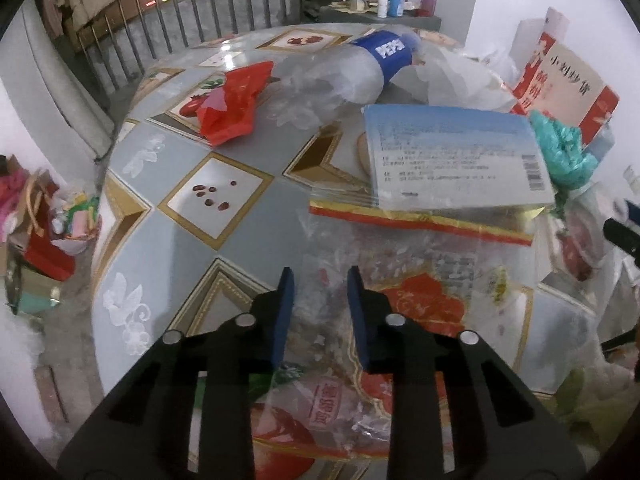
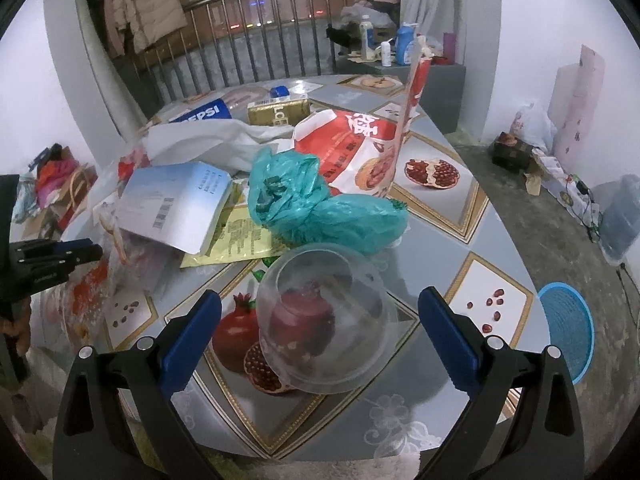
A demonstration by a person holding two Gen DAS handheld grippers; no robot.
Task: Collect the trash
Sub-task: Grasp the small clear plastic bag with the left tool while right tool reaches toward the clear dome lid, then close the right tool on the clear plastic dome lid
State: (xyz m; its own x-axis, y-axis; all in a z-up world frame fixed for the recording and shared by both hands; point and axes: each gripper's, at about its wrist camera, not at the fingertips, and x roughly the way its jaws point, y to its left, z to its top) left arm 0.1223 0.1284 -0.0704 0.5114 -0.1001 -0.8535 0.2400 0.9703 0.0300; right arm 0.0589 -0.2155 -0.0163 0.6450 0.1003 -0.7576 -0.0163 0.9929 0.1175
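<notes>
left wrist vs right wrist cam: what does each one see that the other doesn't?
Left wrist only: red plastic bag, and the left tongs over a clear printed bag.
Right wrist only: clear plastic cup on its side between the open right tongs, gold box, blue basket on the floor.
Both: Pepsi bottle, pale blue box, teal bag.

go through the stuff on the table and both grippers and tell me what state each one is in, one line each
Clear printed plastic bag: lying flat, between the left gripper's fingers.
Right gripper: open, around the clear plastic bowl.
Clear plastic bowl: tipped on its side, untouched.
Pepsi plastic bottle: lying down, crushed.
Teal plastic bag: crumpled.
Red plastic bag: crumpled.
Pale blue paper box: lying flat.
</notes>
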